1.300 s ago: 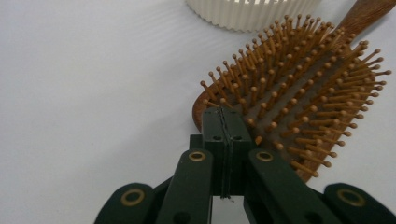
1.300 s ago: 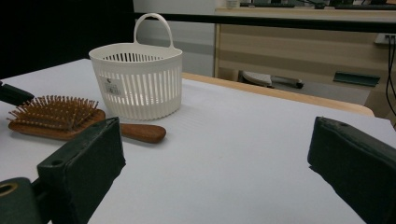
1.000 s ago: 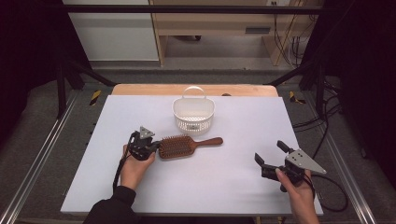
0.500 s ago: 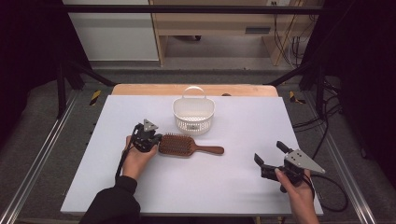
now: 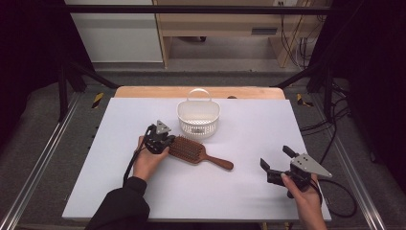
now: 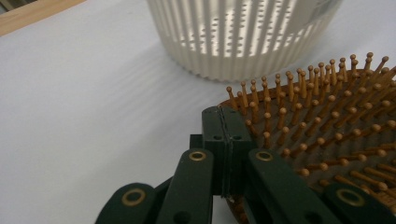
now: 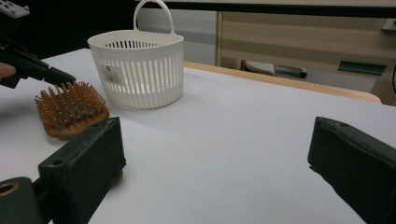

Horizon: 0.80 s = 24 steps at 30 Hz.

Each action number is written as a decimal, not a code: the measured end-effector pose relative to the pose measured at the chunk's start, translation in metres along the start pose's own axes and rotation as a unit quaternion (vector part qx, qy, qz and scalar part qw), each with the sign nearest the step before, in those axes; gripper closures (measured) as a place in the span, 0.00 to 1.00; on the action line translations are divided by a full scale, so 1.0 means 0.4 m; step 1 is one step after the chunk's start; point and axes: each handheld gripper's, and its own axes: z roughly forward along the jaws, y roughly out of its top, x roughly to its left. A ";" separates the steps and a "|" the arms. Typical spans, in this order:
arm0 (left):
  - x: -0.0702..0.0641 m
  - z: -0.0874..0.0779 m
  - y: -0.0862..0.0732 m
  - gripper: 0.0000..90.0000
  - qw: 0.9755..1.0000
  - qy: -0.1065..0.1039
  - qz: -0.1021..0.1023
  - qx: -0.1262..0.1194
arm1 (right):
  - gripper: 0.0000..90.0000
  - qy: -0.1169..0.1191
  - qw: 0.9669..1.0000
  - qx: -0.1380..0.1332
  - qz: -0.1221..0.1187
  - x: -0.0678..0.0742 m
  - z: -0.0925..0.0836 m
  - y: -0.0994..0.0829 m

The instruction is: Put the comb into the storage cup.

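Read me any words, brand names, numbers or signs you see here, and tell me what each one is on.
Nothing here can be read.
White basket: a small label on its wall carries a dark mark and fine print, too small and blurred to read.
Hairbrush: no lettering visible.

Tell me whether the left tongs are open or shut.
Shut: the left tongs have both black jaws pressed flat together, nothing between, beside the hairbrush head.

On the worktop (image 5: 249,191) we see the basket (image 5: 198,119) at the back, the brush (image 5: 194,151) just before it, our left tool (image 5: 160,139) at the brush's left end, our right tool (image 5: 275,163) well apart.
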 end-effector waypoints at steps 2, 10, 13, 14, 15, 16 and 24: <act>-0.014 0.000 0.002 1.00 1.000 -0.003 0.003 0.002 | 0.05 0.000 1.000 0.000 0.000 0.000 0.000 0.000; -0.091 0.007 0.018 1.00 1.000 -0.023 0.020 0.000 | 0.05 0.002 1.000 0.001 0.001 0.003 -0.002 0.001; -0.125 0.015 0.027 1.00 0.999 -0.032 0.028 0.000 | 0.04 0.002 1.000 0.003 0.002 0.004 -0.002 0.002; -0.135 0.018 0.030 1.00 0.999 -0.036 0.031 -0.001 | 0.04 0.003 1.000 0.004 0.002 0.005 -0.001 0.001; -0.147 0.021 0.034 1.00 0.999 -0.039 0.034 -0.002 | 0.04 0.003 1.000 0.004 0.002 0.005 -0.001 0.001; -0.157 0.024 0.037 1.00 0.998 -0.043 0.037 -0.003 | 0.04 0.005 1.000 0.005 0.001 0.006 0.000 0.001; -0.226 0.049 0.061 1.00 0.996 -0.068 0.055 -0.008 | 0.04 0.014 1.000 0.011 0.005 0.013 0.001 0.000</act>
